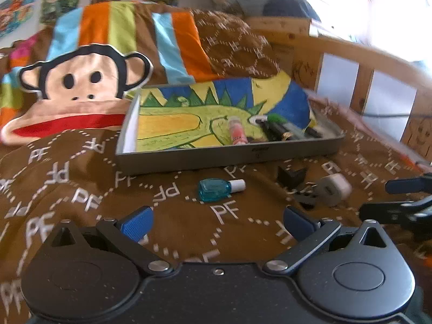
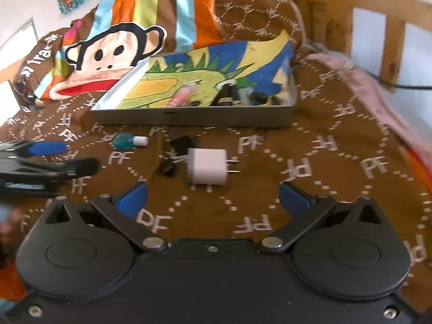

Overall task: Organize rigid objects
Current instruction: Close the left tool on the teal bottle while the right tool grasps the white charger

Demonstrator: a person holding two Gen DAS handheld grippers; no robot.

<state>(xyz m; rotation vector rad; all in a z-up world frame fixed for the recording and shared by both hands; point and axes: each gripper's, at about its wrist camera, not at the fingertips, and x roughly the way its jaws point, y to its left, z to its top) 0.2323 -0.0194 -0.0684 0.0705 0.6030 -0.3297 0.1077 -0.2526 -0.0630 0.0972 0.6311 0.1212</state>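
On the brown bedspread (image 2: 337, 189), three loose things lie just in front of the near wall of the grey tray (image 2: 216, 117): a teal nail-polish bottle (image 2: 129, 140) toward the tray's left end, a white plug-in charger (image 2: 208, 166) nearer the middle with its prongs pointing right, and black binder clips (image 2: 175, 156) touching the charger's left side. The tray, lined with a bright dragon drawing, already holds a pink tube (image 1: 237, 132) and some dark pens or markers (image 1: 280, 128) gathered toward its right end. The right gripper (image 2: 213, 197) hangs low over the cover with its blue pads spread wide and nothing between them, the charger straight ahead — that looks like its next pick. The left gripper (image 1: 217, 221) is likewise spread and empty, lined up on the nail-polish bottle (image 1: 216, 189). For the charger, the best grip is probably across its flat white sides, not the prongs, and the approach should be from the right so the clips are not dragged along. The soft cover will give, so press down lightly before closing — then lift clear over the tray's wall and set the charger in the bare left part.
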